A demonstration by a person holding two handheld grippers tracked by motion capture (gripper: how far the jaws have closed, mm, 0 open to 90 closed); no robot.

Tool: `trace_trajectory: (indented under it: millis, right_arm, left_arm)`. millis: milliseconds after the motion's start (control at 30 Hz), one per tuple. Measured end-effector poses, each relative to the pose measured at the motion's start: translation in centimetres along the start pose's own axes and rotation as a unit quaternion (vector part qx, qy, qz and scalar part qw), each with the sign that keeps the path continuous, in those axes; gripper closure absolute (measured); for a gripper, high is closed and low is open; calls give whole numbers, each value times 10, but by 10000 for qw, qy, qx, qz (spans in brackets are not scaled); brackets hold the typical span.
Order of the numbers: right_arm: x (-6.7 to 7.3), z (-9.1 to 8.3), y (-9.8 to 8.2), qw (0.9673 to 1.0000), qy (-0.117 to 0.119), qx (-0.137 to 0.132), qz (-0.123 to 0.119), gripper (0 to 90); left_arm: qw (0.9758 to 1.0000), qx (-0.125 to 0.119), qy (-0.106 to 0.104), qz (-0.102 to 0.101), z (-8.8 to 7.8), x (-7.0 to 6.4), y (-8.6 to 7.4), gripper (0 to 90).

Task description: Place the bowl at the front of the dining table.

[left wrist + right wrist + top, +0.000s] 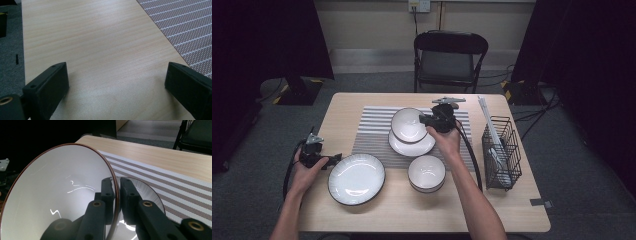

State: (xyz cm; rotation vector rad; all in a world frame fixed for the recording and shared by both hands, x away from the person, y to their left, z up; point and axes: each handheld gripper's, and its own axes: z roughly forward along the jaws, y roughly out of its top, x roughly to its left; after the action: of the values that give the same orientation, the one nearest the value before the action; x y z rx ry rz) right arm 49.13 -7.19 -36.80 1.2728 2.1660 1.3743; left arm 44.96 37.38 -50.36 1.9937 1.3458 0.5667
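Note:
My right gripper (430,121) is shut on the rim of a white bowl with a brown edge (408,124) and holds it tilted over a small white plate (412,146) on the striped placemat (372,135). In the right gripper view the jaws of the right gripper (117,185) pinch the bowl's (57,195) rim, one inside and one outside, with the plate (150,193) just behind. My left gripper (333,159) rests open at the table's left side, beside the large white plate (356,178). In its own view the left gripper (117,82) has bare wood between its jaws.
A second white bowl (426,173) stands in front of the placemat. A black wire basket (501,152) with white utensils sits at the table's right edge. A black folding chair (448,60) stands beyond the far edge. The placemat's corner (185,25) shows ahead of the left gripper.

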Motion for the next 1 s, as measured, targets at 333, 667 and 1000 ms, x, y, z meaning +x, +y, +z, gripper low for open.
trace_trajectory:
  millis: [333,667,1000]
  right_arm:
    - [-12,18,1,9997,-132,116,182,822]
    - [-22,32,0,9988,-305,311,236,819]
    - [-30,45,-6,9976,-423,467,289,819]
  left_arm:
    - [10000,-6,-7,-2,0,0,0,46]
    - [10000,-1,-9,13,0,0,0,45]
    - [10000,0,-9,13,0,0,0,45]
